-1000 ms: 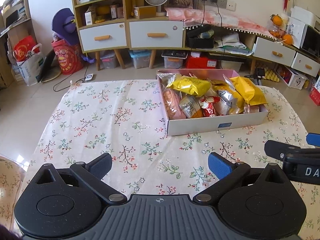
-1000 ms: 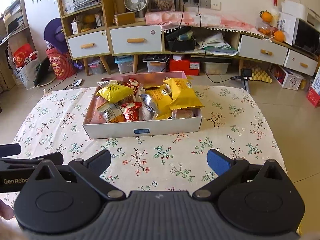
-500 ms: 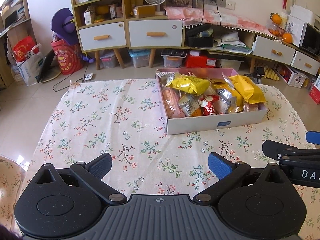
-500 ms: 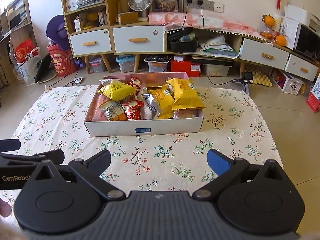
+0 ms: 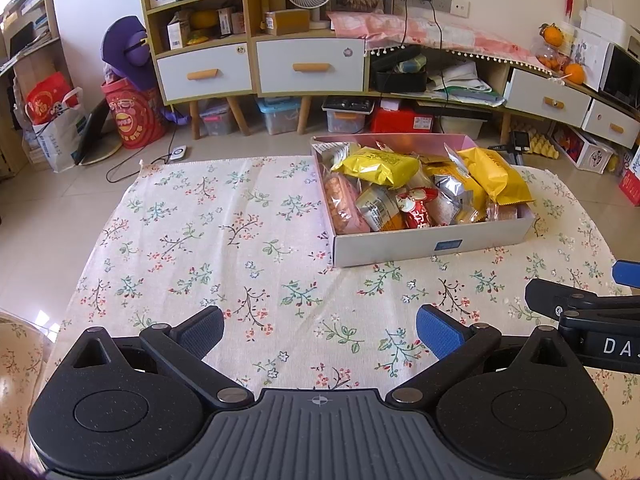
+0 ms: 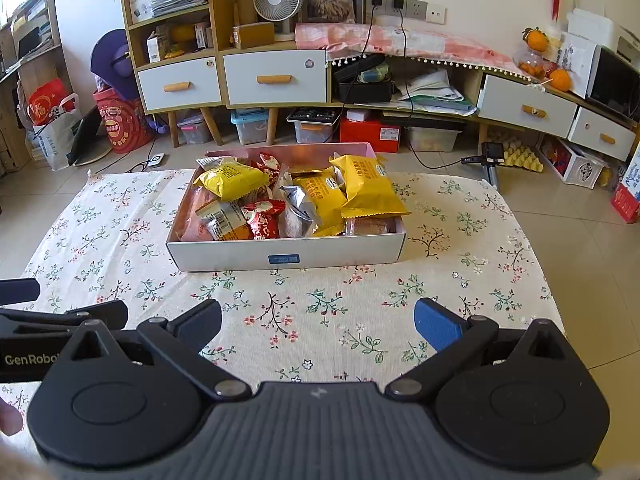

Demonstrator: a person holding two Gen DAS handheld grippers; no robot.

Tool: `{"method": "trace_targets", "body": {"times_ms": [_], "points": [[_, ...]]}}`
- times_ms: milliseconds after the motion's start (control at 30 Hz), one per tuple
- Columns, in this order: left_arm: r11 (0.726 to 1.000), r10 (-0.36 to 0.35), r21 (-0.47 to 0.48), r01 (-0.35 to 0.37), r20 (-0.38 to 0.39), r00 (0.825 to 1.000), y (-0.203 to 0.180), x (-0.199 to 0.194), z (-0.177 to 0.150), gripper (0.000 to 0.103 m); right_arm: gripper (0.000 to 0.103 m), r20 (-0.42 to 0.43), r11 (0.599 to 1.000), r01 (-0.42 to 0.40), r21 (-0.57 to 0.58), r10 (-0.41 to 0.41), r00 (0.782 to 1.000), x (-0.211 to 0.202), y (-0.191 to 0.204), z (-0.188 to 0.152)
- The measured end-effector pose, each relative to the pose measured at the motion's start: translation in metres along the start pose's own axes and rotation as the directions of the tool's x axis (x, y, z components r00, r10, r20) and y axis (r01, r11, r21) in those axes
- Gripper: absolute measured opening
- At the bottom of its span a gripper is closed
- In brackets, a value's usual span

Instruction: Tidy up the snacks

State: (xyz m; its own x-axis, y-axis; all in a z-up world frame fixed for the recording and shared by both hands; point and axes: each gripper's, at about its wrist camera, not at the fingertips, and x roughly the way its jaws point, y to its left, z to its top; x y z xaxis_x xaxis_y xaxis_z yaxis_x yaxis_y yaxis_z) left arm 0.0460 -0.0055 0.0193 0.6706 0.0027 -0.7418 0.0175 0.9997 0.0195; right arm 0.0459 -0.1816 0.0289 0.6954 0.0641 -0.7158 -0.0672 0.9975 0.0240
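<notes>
A white cardboard box [image 5: 432, 245] [image 6: 288, 255] stands on the floral tablecloth, piled with snack packets: yellow bags [image 5: 380, 167] [image 6: 368, 188], a red packet [image 5: 418, 210] [image 6: 262, 218], a silver one [image 6: 298, 206] and a pink one [image 5: 344, 206]. My left gripper [image 5: 320, 330] is open and empty, hovering above the cloth near its front edge, left of the box. My right gripper [image 6: 318, 324] is open and empty, in front of the box. Each gripper shows at the side of the other's view.
The floral cloth [image 5: 208, 232] [image 6: 460, 248] covers a low table. Behind stand wooden cabinets with white drawers [image 6: 274, 78], a fan [image 6: 276, 0], a red bucket [image 5: 134, 114] and storage bins on the tiled floor.
Both views have shifted slightly; the box sits a little lower and nearer in the right wrist view. Both grippers stay open and empty.
</notes>
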Motion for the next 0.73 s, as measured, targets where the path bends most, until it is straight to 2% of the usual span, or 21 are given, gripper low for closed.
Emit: {"method": "trace_targets", "body": {"times_ms": [733], "points": [[1.000,-0.001,0.012,0.001,-0.027,1.000,-0.001,0.011,-0.009,0.103,0.103,-0.012,1.000,0.009,-0.019,-0.010,1.000,0.004,0.002,-0.006]]}}
